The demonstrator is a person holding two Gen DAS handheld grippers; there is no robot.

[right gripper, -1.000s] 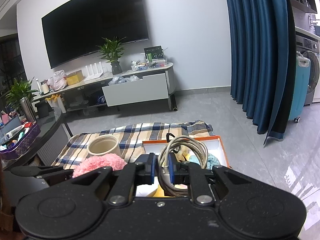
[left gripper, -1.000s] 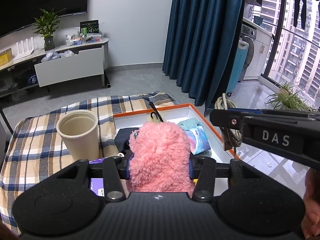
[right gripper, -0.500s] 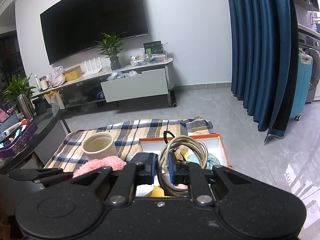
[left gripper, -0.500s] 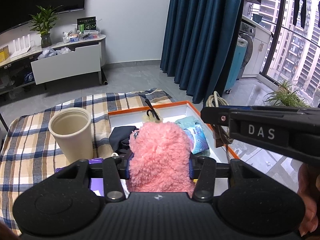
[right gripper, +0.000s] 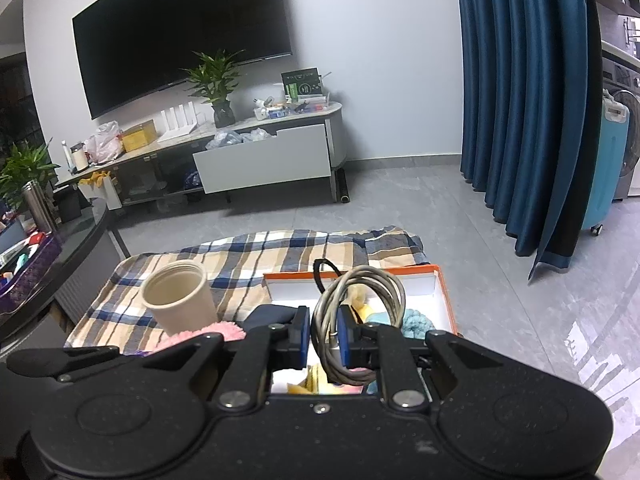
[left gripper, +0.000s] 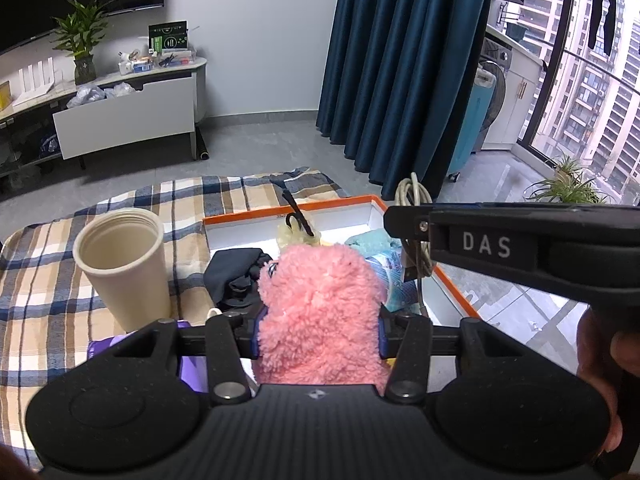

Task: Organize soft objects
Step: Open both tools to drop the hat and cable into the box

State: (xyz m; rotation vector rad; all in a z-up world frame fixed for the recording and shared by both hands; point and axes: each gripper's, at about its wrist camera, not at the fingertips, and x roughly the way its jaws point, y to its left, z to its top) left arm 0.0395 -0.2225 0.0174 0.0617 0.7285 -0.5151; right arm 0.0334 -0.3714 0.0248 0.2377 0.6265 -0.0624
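Note:
My left gripper (left gripper: 319, 330) is shut on a fluffy pink plush (left gripper: 320, 312), held just in front of the camera above the near end of an orange-rimmed white box (left gripper: 288, 210). Inside the box lie a dark cloth (left gripper: 236, 266), a pale yellow soft piece (left gripper: 298, 234) and light blue items (left gripper: 372, 242). My right gripper (right gripper: 325, 338) is shut on a coiled grey cable (right gripper: 360, 304), hanging over the same box (right gripper: 436, 270). In the left wrist view that gripper reaches in from the right with the cable (left gripper: 412, 236) dangling above the box's right side.
A tall beige cup (left gripper: 124, 264) stands on the plaid cloth (left gripper: 48, 276) left of the box. A purple item (left gripper: 188, 364) lies near my left fingers. A TV stand (right gripper: 264, 152) and blue curtains (right gripper: 520, 100) stand beyond; a dark side table (right gripper: 48, 264) is at left.
The right gripper with the cable has shifted left, further over the box. The left gripper has kept its hold on the pink plush and hardly moved.

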